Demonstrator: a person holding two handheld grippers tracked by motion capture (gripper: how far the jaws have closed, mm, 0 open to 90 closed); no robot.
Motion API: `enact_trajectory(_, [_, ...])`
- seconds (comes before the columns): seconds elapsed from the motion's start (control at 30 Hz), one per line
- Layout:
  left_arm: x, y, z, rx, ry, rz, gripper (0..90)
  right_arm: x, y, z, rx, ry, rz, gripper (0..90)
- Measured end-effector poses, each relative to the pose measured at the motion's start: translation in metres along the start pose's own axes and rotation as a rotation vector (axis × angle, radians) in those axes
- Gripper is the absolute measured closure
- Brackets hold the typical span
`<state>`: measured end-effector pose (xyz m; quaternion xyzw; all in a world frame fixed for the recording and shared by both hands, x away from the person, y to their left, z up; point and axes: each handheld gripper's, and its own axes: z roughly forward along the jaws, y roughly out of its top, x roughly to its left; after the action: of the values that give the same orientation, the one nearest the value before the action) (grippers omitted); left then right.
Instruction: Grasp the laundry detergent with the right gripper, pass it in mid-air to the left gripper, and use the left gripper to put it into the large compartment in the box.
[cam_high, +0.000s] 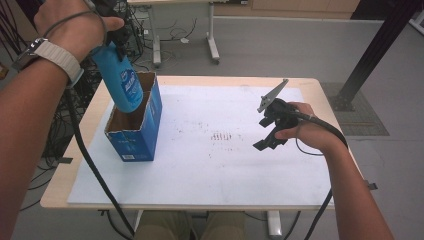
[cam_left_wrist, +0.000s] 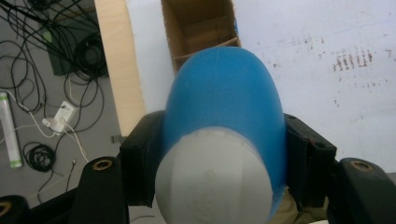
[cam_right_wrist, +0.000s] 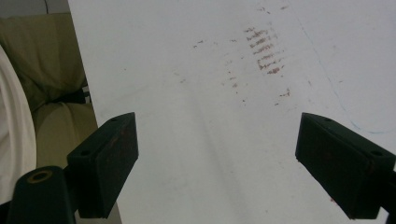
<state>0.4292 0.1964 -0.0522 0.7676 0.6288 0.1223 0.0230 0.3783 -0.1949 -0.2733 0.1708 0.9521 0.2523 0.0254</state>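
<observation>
Clenched in left claw (cam_left_wrist: 219, 186) by its grey-capped end, blue bottle (cam_high: 121, 82) tilted over open cardboard box (cam_high: 135, 135) at worktop (cam_high: 225, 165) left edge (not lowered in yet), right claw (cam_right_wrist: 219, 168) released, idle over white sheet.

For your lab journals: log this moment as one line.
left gripper: shut on blue bottle | bottle: over open box | right gripper: open, empty

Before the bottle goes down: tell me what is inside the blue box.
The blue box has bare brown walls and a cardboard divider inside; no contents are visible. The blue bottle, clamped in the left tool, covers part of the opening.
</observation>
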Motion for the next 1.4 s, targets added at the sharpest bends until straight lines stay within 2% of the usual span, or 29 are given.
enact_trajectory(0.47, [0.014, 0.000, 0.011, 0.027, -0.019, -0.071, 38.3, 0.003, -0.001, -0.003, -0.006, -0.006, 0.000, 13.1])
enact_trajectory(0.9, [0.018, 0.000, 0.025, 0.031, -0.029, -0.102, 38.3, 0.009, -0.008, -0.010, -0.019, -0.015, 0.006, 13.2])
enact_trajectory(1.4, [0.016, 0.004, 0.041, 0.028, -0.009, -0.104, 38.2, 0.007, -0.011, -0.006, -0.013, -0.007, 0.021, 13.1])
